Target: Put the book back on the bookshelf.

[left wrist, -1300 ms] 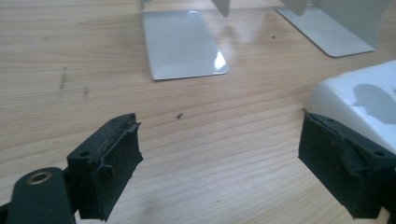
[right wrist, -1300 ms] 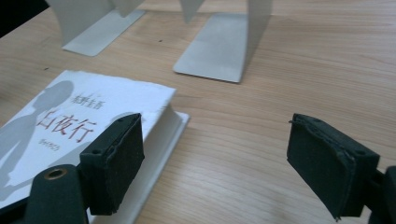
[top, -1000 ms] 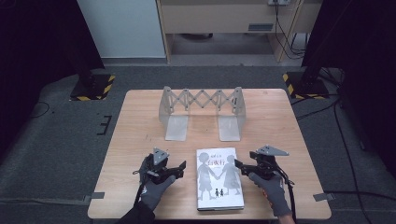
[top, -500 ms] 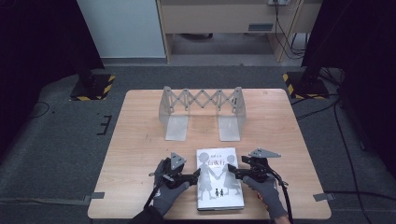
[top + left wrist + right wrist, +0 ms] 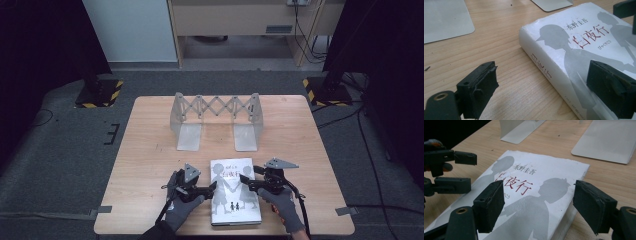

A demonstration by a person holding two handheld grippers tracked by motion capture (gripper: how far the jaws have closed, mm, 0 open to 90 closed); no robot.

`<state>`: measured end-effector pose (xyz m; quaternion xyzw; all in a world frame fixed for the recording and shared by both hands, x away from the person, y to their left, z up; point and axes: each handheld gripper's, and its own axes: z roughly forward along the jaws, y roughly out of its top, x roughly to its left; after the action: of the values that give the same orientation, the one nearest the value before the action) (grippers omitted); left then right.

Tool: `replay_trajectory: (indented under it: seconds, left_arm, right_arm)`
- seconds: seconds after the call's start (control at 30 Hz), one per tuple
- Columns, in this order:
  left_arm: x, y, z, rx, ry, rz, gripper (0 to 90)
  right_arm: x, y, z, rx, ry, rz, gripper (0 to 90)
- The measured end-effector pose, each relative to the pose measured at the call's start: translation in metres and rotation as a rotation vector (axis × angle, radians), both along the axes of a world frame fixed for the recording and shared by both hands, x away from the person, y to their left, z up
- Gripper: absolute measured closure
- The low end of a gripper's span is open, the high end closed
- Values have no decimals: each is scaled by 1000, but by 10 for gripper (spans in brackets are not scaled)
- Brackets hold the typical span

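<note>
Left claw (image 5: pixel 212 188) moved in to book (image 5: pixel 234 192), opening, unclenched; right claw (image 5: pixel 246 185) closing, ungripped; far spine hidden.

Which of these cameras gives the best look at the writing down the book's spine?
The left gripper view: the book lies with its spine facing that camera, the characters legible. The right gripper view shows the cover and the opposite edge; the high view shows the cover from above, the spine too small to read.

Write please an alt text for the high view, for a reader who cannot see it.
A white book lies flat at the near edge of a wooden table, between the left gripper and right gripper, both open. A metal folding book stand stands behind it.
</note>
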<state>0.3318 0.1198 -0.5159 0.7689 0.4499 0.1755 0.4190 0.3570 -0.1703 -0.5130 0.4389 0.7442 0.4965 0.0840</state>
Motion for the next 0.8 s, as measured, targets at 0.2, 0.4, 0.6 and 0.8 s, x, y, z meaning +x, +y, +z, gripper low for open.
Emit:
replay_trajectory:
  seconds: [0.2,0.4,0.6,0.8]
  left_arm:
    - [0,1,-1,-3,1,1,83]
    - [-1,2,-1,-8,-6,6,82]
    - [-1,5,-1,-9,-4,5,82]
    - [-1,6,-2,-27,0,10,77]
  right_arm:
    - [2,0,-6,-34,49,-20,250]
    - [0,6,-6,-44,23,6,244]
    - [0,6,2,-18,-10,7,245]
    - [3,16,8,63,-38,20,254]
